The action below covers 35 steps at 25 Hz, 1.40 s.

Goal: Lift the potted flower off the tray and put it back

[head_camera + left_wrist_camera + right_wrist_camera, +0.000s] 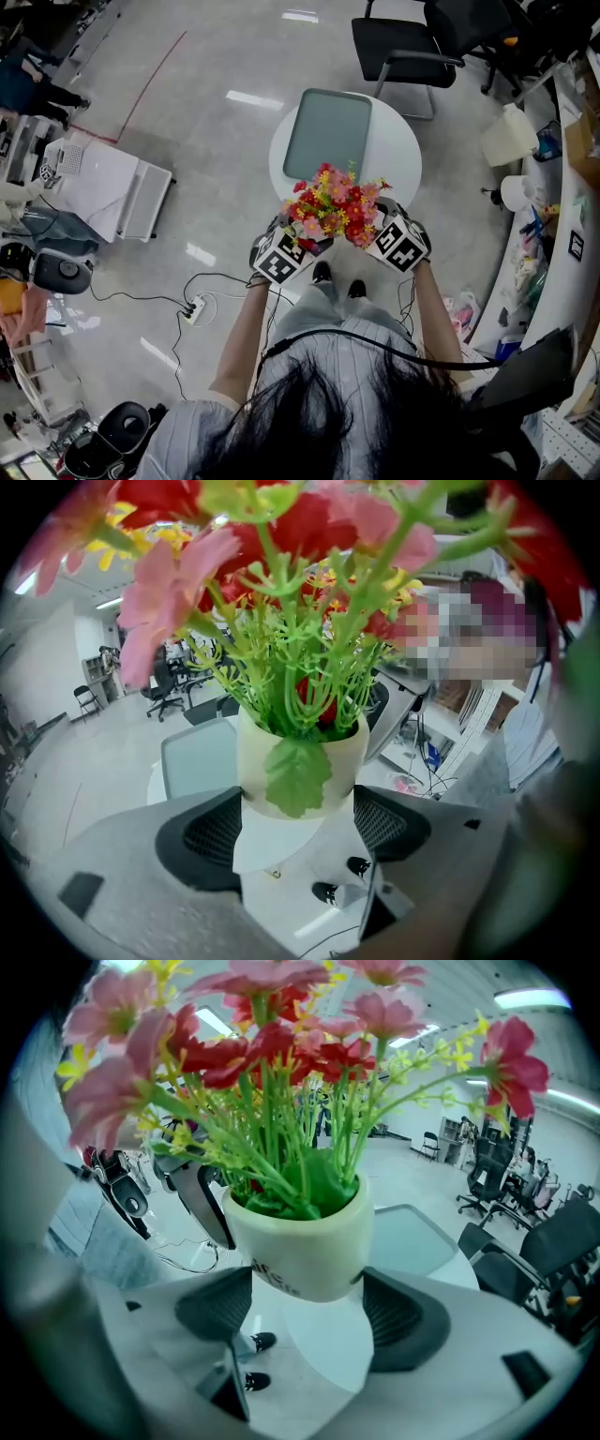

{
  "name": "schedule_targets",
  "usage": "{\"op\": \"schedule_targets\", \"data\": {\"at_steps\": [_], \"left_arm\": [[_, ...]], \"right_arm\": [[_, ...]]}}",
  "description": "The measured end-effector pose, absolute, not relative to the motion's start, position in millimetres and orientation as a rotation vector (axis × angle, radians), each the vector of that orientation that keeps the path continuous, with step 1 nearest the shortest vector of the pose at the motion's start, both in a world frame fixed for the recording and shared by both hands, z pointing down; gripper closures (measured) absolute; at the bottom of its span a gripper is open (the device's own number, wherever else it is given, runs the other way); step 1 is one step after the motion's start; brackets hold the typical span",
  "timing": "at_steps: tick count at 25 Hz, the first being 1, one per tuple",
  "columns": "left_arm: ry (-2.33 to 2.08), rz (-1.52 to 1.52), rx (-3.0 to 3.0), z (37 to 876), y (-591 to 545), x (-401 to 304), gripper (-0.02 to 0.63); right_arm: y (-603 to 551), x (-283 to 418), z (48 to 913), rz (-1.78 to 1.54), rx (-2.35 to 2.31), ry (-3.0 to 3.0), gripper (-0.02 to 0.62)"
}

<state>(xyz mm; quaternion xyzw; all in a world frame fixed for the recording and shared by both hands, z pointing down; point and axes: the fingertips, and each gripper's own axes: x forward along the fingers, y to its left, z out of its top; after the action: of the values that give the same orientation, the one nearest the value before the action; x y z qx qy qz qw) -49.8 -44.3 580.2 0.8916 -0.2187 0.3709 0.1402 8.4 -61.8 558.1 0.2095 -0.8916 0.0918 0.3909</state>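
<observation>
The potted flower (333, 206), red, pink and yellow blooms in a cream pot (298, 761), hangs in the air over the near edge of the round white table (398, 155). My left gripper (286, 251) and right gripper (394, 239) clasp it from either side. In the left gripper view the left gripper (295, 829) has both black pads (211, 832) against the pot. The right gripper (305, 1312) holds the pot (300, 1246) the same way. The grey-green tray (328, 131) lies empty farther back on the table, apart from the pot.
Black office chairs (403, 47) stand behind the table. A power strip with cables (195, 307) lies on the floor at the left, near a white cabinet (103, 187). Cluttered shelves (553, 216) line the right side. The person's shoes (337, 277) are below the pot.
</observation>
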Motion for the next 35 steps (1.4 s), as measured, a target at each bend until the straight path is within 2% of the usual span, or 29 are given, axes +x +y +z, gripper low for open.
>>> {"op": "schedule_targets", "data": {"at_steps": [13, 35], "left_arm": [[-0.609, 1.118, 2.600, 597, -130, -71, 0.245], [-0.578, 1.257, 2.552, 705, -265, -91, 0.245]], "right_arm": [[-147, -11, 577, 0.239, 0.558, -2.263, 0.232], [-280, -31, 687, 0.251, 0.595, -2.221, 0.232]]}}
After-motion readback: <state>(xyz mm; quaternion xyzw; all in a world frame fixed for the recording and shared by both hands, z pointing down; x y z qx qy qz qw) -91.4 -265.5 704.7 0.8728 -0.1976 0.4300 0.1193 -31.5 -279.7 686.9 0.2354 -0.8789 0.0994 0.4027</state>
